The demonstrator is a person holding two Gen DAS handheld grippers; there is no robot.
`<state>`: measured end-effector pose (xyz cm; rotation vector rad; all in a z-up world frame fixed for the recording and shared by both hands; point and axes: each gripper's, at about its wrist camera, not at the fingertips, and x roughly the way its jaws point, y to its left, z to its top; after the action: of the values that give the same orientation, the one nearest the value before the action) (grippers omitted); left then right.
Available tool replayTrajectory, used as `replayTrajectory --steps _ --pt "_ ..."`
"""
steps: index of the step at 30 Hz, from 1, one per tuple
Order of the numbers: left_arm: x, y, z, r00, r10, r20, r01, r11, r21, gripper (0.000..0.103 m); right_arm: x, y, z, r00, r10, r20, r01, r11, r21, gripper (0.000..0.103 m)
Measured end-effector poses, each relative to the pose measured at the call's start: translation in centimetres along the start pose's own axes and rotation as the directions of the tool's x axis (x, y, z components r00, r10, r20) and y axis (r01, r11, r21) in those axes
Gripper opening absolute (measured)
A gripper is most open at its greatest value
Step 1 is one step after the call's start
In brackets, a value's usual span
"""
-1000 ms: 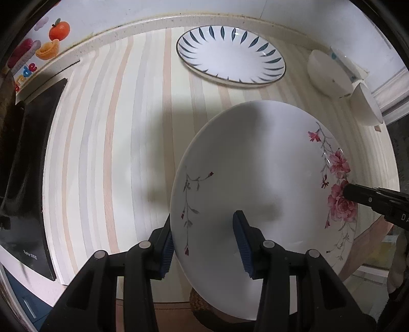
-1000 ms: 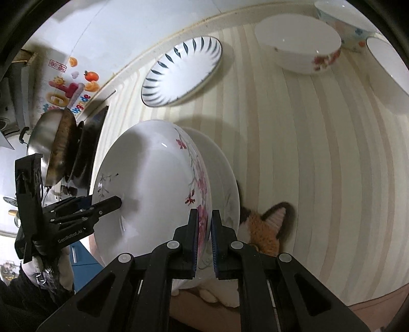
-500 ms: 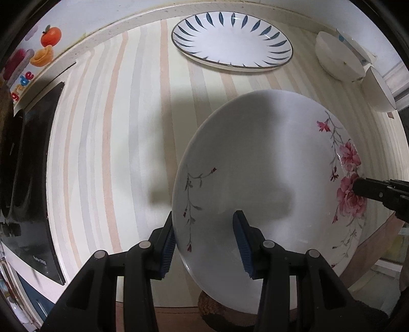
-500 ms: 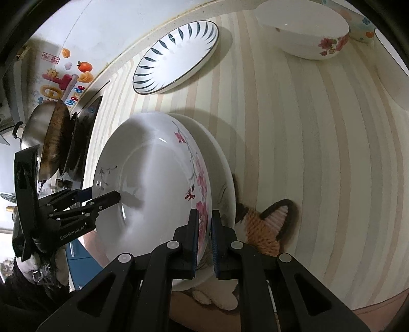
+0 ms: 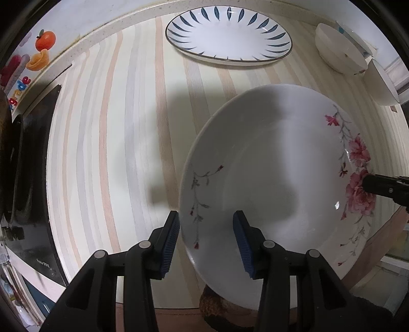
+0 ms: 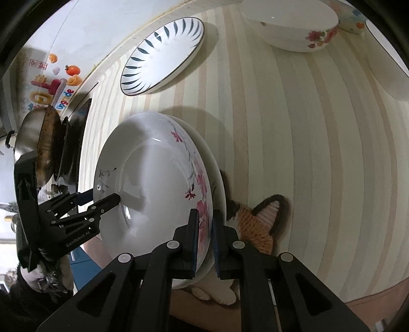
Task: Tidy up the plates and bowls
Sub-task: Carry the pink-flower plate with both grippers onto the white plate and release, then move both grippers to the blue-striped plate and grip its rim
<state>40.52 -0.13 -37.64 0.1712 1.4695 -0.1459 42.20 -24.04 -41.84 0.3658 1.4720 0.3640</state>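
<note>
A white floral plate (image 5: 268, 166) lies tilted on a second white plate whose rim (image 6: 220, 184) shows just behind it. My left gripper (image 5: 205, 213) points down and straddles the top plate's left rim, one pad outside and one inside, gripping it. My right gripper (image 6: 204, 210) pinches the opposite rim by the pink flowers; its jaws are opening a little, with the rim still between the pads. A blue-leaf plate (image 5: 227, 35) rests flat at the back of the striped counter (image 5: 115, 153). Three bowls, one of them (image 6: 291, 23) floral, stand at the back right.
A crocheted orange fox toy (image 6: 258, 224) pokes out from under the stacked plates at the counter's front edge. A black cooktop (image 5: 28, 178) and a metal wok (image 6: 38, 143) stand at the left. The wall (image 5: 76, 25) closes the back.
Both grippers carried the floral plate slightly down toward the counter and the plate beneath. The gap between the right pads has widened a touch.
</note>
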Motion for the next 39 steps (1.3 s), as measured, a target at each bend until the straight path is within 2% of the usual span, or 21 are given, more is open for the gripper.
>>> replayTrajectory --steps 9,13,18,19,23,26,31,35,39 --pt "-0.5 1.5 0.6 1.000 -0.020 -0.005 0.020 0.998 -0.054 0.041 -0.4 0.0 0.1 0.999 -0.013 -0.029 0.014 1.000 0.021 0.013" --pt "-3.2 2.7 1.9 0.998 -0.038 0.057 0.043 0.994 -0.096 0.041 -1.0 0.2 0.1 0.996 -0.062 -0.060 0.063 0.998 0.013 0.014" --pt "-6.0 4.4 5.9 0.988 -0.066 0.138 0.085 0.987 -0.137 0.041 -3.9 0.3 1.6 0.999 -0.033 -0.021 0.034 0.999 0.034 0.015" --pt "-6.2 4.9 6.9 0.987 -0.070 0.145 0.092 0.985 -0.144 0.041 -4.6 0.5 2.4 1.000 -0.022 -0.002 0.022 0.999 0.037 0.015" --pt "-4.6 6.7 12.3 0.986 -0.099 0.132 0.123 0.975 -0.186 0.041 -6.3 2.0 7.8 0.996 0.015 0.083 -0.017 0.999 0.030 0.033" --pt "-2.5 8.0 15.3 0.988 -0.116 0.099 0.135 0.966 -0.219 0.041 -5.5 3.3 13.6 0.993 -0.015 0.118 0.016 1.000 -0.006 0.033" --pt "1.2 8.6 18.7 0.990 -0.127 0.052 0.136 0.963 -0.232 0.041 -2.2 4.1 21.5 0.993 -0.068 0.095 0.072 0.996 -0.046 0.033" --pt "3.2 8.3 19.9 0.990 -0.140 0.016 0.140 0.963 -0.230 0.041 0.1 4.0 25.1 0.989 -0.124 0.077 0.130 0.989 -0.073 0.033" --pt "4.3 7.9 20.4 0.985 -0.170 0.007 0.167 0.960 -0.223 0.041 1.6 4.0 26.4 0.988 -0.145 0.055 0.150 0.985 -0.091 0.033"
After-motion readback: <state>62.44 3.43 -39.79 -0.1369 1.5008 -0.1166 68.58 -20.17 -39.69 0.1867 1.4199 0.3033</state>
